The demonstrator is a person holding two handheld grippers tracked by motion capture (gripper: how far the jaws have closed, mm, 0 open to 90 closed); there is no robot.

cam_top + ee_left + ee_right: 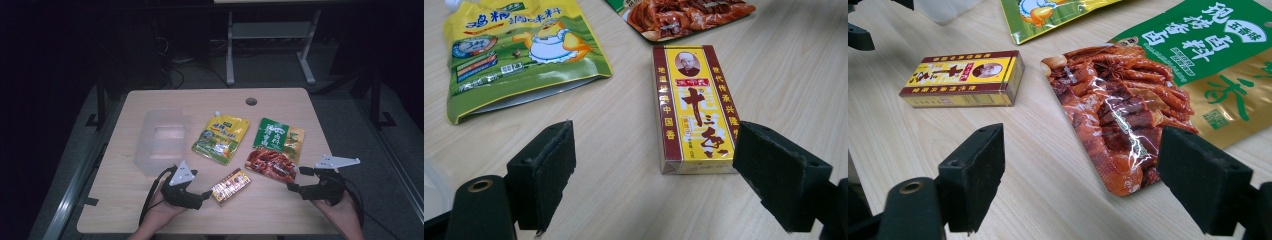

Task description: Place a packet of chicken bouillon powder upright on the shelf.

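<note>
A small yellow and dark red box [230, 186] lies flat on the wooden table [280, 105] near the front. My left gripper [205, 196] hovers just left of it, open, with the box's [694, 107] near end close to the right jaw. A green packet with red meat printed on it [275, 149] lies to the right. My right gripper [295, 179] is open at that packet's [1128, 107] front corner. A yellow-green pouch with a white cap [222, 138] rests in the middle. Nothing is held by either gripper.
A clear plastic container [159, 141] stands on the left part of the table. A round cable hole [251, 101] sits near the far edge. Beyond the table are metal desk legs [229, 50] and cables on a dark floor.
</note>
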